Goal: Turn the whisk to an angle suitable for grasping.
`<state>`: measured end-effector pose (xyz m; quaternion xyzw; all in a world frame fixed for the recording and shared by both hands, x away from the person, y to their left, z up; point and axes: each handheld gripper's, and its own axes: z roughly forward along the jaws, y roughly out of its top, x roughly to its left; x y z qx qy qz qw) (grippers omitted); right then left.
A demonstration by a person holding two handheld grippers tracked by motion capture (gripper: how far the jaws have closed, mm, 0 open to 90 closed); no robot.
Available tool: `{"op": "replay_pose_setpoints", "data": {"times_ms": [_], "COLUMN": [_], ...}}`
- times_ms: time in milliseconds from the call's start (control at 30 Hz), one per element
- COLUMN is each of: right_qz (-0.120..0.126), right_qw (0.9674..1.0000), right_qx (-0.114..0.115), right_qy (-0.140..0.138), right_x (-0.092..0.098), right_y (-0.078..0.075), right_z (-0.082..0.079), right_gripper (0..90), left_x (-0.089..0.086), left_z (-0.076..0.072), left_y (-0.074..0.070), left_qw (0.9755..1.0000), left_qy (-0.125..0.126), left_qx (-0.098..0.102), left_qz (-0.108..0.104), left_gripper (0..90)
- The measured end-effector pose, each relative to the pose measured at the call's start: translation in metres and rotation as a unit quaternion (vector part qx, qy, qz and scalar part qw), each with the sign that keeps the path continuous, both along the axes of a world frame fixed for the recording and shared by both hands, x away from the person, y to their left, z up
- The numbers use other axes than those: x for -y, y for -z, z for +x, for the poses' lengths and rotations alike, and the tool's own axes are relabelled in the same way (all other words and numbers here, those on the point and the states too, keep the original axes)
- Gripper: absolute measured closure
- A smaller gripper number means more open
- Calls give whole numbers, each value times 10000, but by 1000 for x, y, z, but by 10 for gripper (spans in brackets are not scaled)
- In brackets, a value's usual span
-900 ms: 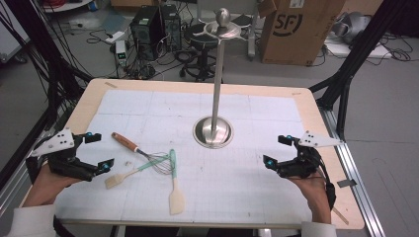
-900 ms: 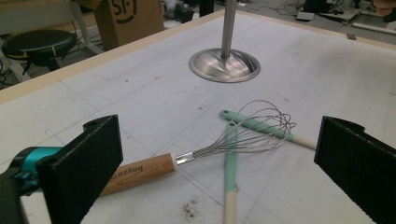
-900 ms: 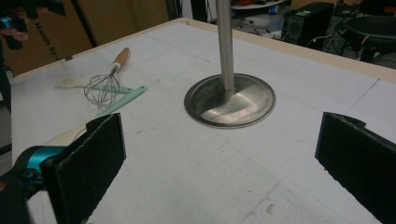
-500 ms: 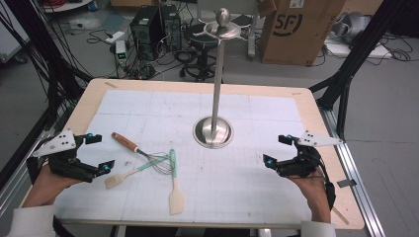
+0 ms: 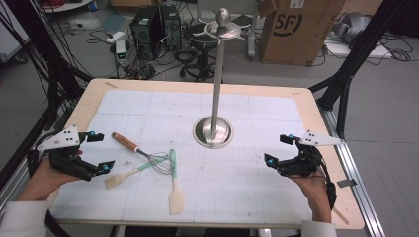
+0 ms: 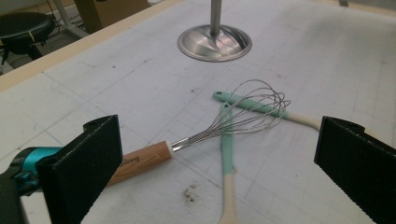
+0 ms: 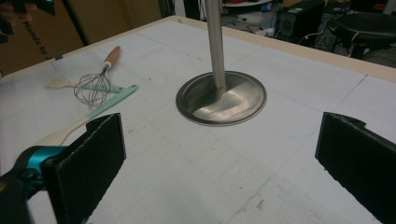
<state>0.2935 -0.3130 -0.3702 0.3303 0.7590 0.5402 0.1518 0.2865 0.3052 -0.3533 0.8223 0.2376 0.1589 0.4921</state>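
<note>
**Nothing moved yet by the whisk**

The whisk lay on the left part of the table, its wire head across two spatulas with green handles. None of it had shifted in the last second. The left gripper was just beside the wooden handle and had stayed there, jaws wide, holding nothing. The right gripper waited far off on the other side, wide and empty too. The shiny stand stood between them. I think the picking up had not begun.
</note>
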Motion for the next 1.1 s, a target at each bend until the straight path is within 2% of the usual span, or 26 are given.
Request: {"op": "replay_pose_setpoints", "data": {"times_ms": [100, 400, 500, 600, 700, 833, 1033, 1100], "right_qz": [15, 16, 18, 6, -27, -31, -18, -26], "right_qw": [10000, 10000, 10000, 10000, 10000, 10000, 9999, 9999], "right_qx": [-1, 6, 32, 8, 12, 17, 29, 38], "right_qy": [-24, -45, -51, -66, -72, -87, -99, -116], "right_x": [0, -1, -1, -2, -3, -3, -3, -4], "right_y": [0, -1, -2, -2, -2, -2, -4, -4], "right_z": [0, -1, -1, -1, -1, -1, -2, -2], "right_gripper": [1, 1, 1, 1, 1, 1, 1, 1], "left_x": [0, 3, 6, 10, 13, 18, 31, 34], "left_z": [5, 25, 33, 40, 48, 59, 70, 73], "left_y": [-12, -42, -47, -50, -54, -62, -70, -71], "left_qw": [9999, 9980, 9966, 9956, 9941, 9929, 9889, 9885], "left_qy": [70, 201, 254, 359, 609, 654, 749, 737], "left_qx": [-36, -39, -65, -86, -140, -153, -96, -76], "left_qz": [67, 590, 781, 858, 887, 981, 1279, 1316], "left_gripper": [16, 17, 17, 18, 17, 18, 43, 84]}}
